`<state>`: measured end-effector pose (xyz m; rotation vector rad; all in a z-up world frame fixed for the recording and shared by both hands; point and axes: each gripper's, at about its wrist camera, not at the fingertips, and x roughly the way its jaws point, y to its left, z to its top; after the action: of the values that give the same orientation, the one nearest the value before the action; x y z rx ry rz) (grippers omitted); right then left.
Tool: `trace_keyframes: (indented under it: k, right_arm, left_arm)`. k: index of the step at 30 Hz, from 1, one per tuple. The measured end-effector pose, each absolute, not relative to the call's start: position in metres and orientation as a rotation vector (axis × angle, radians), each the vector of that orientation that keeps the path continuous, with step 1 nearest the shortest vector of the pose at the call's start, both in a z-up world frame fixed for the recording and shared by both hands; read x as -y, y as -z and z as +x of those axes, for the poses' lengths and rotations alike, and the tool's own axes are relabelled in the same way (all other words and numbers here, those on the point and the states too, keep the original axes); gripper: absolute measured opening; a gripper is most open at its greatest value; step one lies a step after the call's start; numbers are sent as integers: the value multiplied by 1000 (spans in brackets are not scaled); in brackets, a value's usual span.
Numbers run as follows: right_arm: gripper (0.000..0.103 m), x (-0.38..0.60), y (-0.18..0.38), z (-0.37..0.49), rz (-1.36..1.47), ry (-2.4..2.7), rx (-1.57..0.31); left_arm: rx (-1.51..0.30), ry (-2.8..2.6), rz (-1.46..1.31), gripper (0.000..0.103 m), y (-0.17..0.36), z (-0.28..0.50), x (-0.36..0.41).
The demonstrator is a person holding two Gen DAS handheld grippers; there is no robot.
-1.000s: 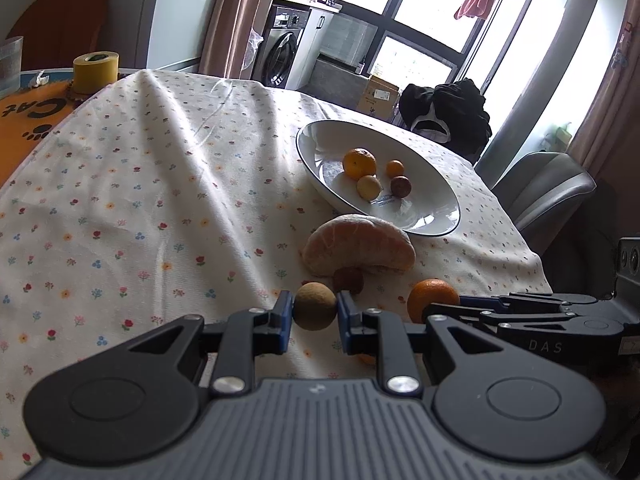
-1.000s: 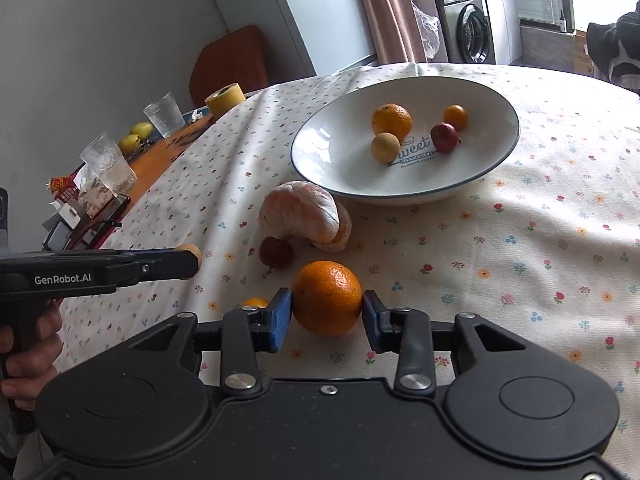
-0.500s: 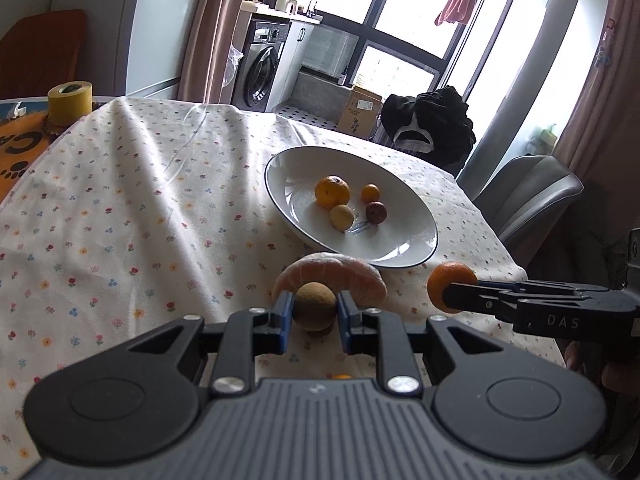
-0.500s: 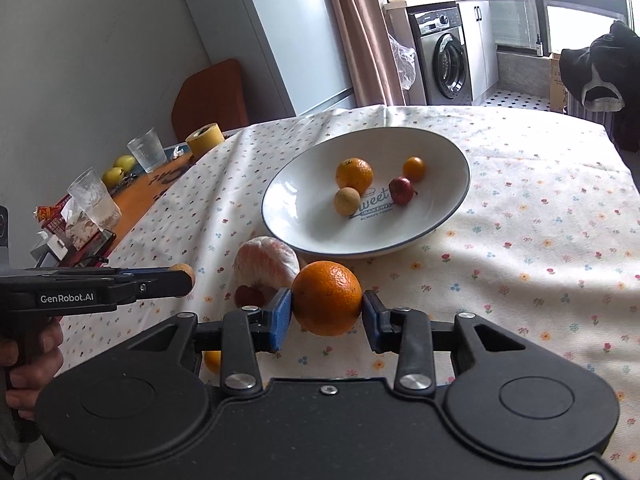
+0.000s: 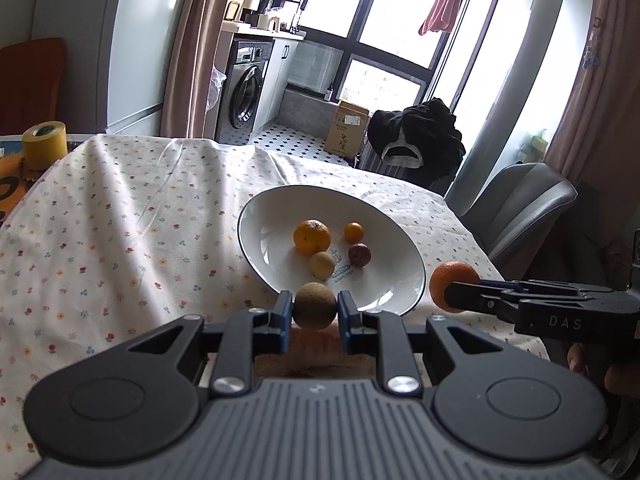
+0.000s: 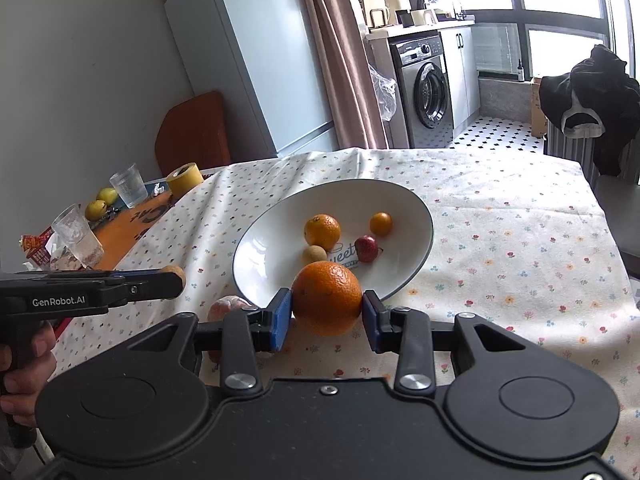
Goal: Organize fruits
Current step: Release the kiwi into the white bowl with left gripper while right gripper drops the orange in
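The left gripper (image 5: 315, 312) is clamped on a brown fruit (image 5: 315, 306), the right gripper (image 6: 326, 314) on an orange (image 6: 327, 298). Just beyond both sets of fingertips lies the bowl (image 6: 416, 208) with four small fruits inside; a peeled citrus (image 6: 228, 309) sits below the fingers.
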<state>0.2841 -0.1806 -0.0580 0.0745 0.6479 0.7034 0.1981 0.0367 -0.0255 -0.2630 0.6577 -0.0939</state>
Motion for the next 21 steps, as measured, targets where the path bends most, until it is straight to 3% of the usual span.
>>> trace_keyframes:
  k: [21]
  right_arm:
    - [36,168,68,318,72,-674,-661]
  left_arm:
    - [-694,113,-242,22,42,262,-26]
